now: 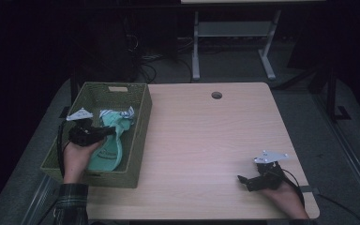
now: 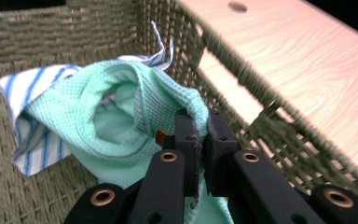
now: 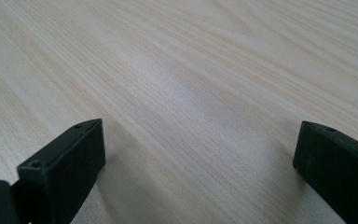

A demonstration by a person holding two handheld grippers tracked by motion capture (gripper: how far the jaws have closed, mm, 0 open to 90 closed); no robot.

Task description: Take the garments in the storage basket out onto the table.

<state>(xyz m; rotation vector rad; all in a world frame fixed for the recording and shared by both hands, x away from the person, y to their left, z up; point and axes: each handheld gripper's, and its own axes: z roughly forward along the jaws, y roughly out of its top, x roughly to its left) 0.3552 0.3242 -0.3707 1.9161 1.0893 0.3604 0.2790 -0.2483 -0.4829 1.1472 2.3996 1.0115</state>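
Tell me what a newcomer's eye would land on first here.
The mint-green cloth stands out, pinched between the fingers of the left gripper inside the woven basket at the table's left edge. A blue-striped white cloth lies under it. The right gripper rests open on the bare wooden table.

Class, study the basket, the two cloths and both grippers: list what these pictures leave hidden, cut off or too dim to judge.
- Striped cloth: mostly covered by the green cloth in the left gripper view; its full shape is hidden.
- Green cloth's lower end: cut off by the bottom edge and the left gripper pinching it.
- Basket floor: dim in the high view, partly covered by cloth.
- Right gripper: open over the table; its body is cut off by the bottom edge.
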